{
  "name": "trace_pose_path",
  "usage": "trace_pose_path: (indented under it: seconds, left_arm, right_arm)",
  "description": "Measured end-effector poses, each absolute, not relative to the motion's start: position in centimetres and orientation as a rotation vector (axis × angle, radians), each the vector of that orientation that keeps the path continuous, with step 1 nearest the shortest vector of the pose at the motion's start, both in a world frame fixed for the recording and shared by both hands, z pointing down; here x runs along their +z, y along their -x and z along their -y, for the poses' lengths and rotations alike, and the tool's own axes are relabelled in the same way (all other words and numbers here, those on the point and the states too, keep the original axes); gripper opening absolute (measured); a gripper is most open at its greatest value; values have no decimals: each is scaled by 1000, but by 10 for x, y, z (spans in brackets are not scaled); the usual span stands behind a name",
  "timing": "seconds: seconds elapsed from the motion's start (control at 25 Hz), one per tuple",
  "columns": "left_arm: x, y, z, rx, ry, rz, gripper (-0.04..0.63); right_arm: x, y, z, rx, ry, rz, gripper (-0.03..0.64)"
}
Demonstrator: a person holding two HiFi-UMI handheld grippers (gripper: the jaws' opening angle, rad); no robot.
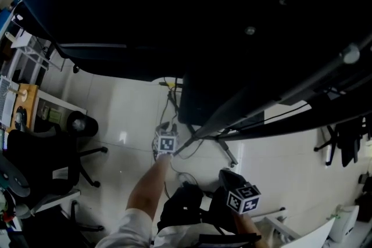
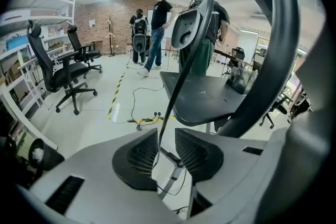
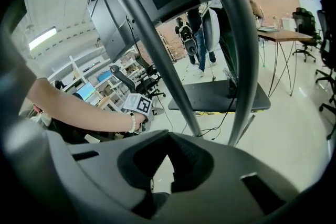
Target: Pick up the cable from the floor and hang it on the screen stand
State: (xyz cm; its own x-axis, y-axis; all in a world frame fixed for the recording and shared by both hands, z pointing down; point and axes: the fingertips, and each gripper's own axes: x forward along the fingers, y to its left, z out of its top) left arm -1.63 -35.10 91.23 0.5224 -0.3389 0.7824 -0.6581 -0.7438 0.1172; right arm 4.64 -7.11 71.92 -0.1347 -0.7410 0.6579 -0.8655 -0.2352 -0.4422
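Cable (image 2: 170, 107): long axis near upright, top leaning right, beside screen stand (image 2: 275, 50).
Left gripper (image 2: 166, 136): fingers apart, cable between, unclamped.
Right gripper (image 3: 169, 139): fingers closed, empty.
Head view: cable lost in dark.

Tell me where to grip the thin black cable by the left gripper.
Grip the cable on its straight sloping stretch at the left gripper, pads closing from both sides: it is thin and runs down the gap between the open jaws.
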Motion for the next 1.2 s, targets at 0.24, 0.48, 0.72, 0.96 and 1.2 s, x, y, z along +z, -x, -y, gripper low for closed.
trace_pose_path:
  seconds: [0.24, 0.48, 0.72, 0.96, 1.2]
  left_arm:
    - [910, 3, 367, 1068, -2417, 794, 106]
    - [899, 2, 343, 1132, -2433, 705, 21]
    - [854, 18, 292, 997, -2415, 697, 20]
    - [782, 22, 239, 846, -2460, 703, 18]
    - [716, 16, 200, 731, -2521, 760, 18]
  right_arm:
    - [720, -52, 64, 1294, -2014, 1813, 0]
    - [713, -51, 59, 1293, -2032, 1810, 0]
    - [695, -51, 61, 1254, -1980, 1878, 0]
    - [675, -56, 53, 1219, -1920, 1954, 0]
    - [663, -70, 39, 1166, -1869, 2009, 0]
